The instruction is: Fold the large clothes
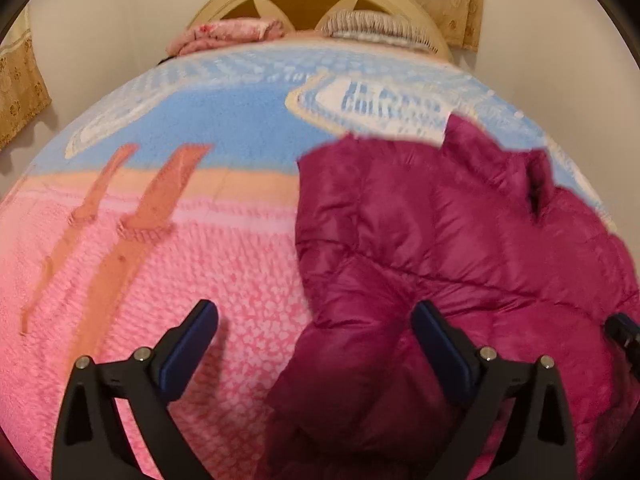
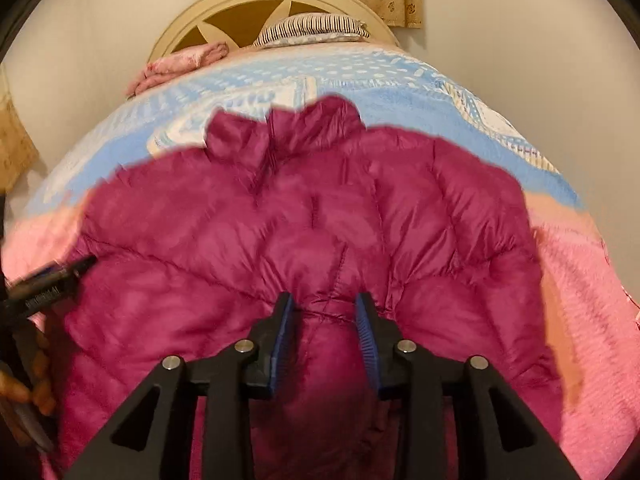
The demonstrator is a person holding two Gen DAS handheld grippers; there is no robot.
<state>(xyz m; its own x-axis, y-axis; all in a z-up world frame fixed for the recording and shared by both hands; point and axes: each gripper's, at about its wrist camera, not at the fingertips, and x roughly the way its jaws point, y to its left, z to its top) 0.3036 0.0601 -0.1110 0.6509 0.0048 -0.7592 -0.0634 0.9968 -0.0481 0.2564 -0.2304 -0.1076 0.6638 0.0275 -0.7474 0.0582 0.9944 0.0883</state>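
- A magenta puffer jacket (image 2: 312, 216) lies spread on the bed, over a pink and blue blanket (image 1: 192, 248); its collar points toward the headboard (image 2: 272, 4), and the front with its zip faces up.
- The right gripper (image 2: 325, 312) has its fingers closed in on a puffed ridge of the jacket at the near hem, about on the zip line. The fabric bulges between the blue pads (image 2: 366, 336), so it appears to be pinched, though the fingers are not fully together.
- The left gripper (image 1: 314, 320) stands wide open and holds nothing. One finger is over the bare blanket, the other over the jacket's near left part, with the jacket's edge between them.
- In the right wrist view the left gripper shows at the left margin beside the jacket's side, with the person's hand (image 2: 24, 384) around it.
- Judged from how the jacket lies, the folding has barely begun: the body looks spread open and no panel is visibly turned over. Both views are blurred, so the sleeves cannot be made out for certain.
- Probably left to do: bring the sides and sleeves inward, then double the body over.
- A striped pillow (image 2: 312, 28) and a folded pink cloth (image 2: 180, 64) sit near the headboard, well apart from the jacket.
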